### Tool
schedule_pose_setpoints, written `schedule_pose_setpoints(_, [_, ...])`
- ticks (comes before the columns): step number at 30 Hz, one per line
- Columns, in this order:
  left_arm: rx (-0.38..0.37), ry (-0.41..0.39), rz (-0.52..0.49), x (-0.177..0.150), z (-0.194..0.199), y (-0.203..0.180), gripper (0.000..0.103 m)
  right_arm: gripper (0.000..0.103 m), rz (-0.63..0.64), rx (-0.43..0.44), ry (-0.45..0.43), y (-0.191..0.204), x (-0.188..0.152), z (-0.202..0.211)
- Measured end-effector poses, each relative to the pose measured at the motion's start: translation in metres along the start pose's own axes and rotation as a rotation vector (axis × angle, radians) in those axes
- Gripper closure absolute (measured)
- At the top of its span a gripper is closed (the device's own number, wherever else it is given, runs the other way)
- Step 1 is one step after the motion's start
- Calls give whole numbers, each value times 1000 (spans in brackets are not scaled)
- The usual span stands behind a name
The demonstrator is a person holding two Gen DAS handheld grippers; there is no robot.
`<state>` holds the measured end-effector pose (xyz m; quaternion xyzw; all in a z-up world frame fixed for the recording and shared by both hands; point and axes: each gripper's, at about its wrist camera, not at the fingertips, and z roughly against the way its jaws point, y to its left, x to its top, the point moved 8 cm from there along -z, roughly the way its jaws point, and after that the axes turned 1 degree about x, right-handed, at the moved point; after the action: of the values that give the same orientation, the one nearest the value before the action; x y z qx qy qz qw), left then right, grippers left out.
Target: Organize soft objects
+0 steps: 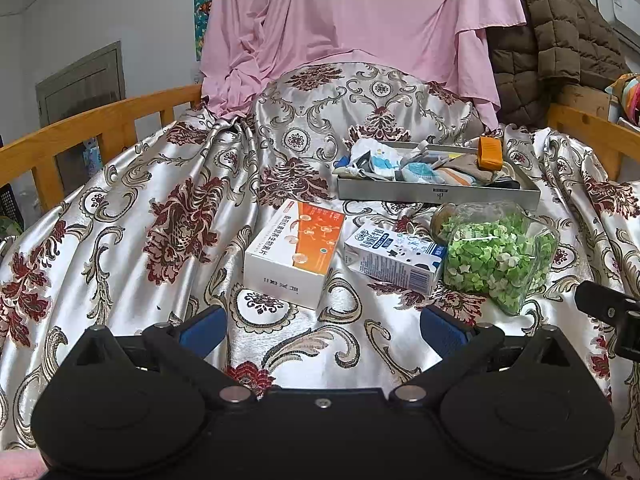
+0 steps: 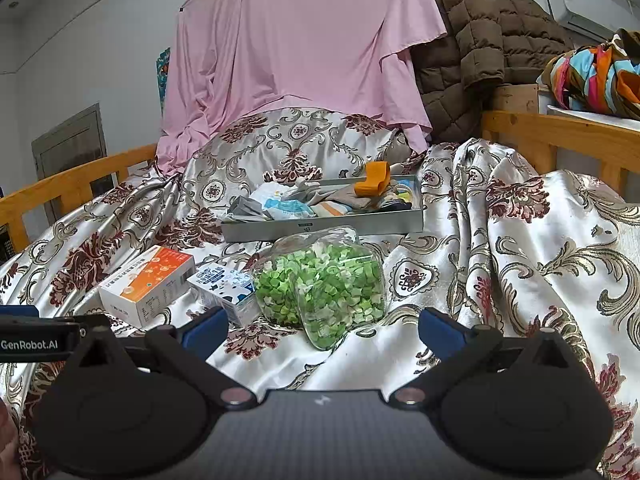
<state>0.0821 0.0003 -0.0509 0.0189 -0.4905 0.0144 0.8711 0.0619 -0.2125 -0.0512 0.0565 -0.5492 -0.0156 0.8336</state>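
While both tools hover low over the patterned bedspread (image 1: 132,208), the left gripper (image 1: 322,330) stands wide apart with nothing between its blue pads, and the right gripper (image 2: 322,330) is spread just as wide and empty. Taking the clear jar of green paper stars (image 2: 320,284) as the landmark: it lies on its side just beyond the right gripper. Touching its left side is a small milk carton (image 1: 394,258), and left of that, just beside it, an orange-and-white box (image 1: 294,250). Behind the jar sits a grey tray (image 2: 320,228) heaped with socks and small cloths (image 2: 304,200), an orange strap (image 2: 374,184) on top. Farther back hangs a pink sheet (image 2: 304,52)
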Motion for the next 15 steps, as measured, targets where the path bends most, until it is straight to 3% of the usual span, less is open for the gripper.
schedule_pose_setpoints(15, [3,10,-5,-2,-1,-1,1,0,2,0,2,0,0,-1])
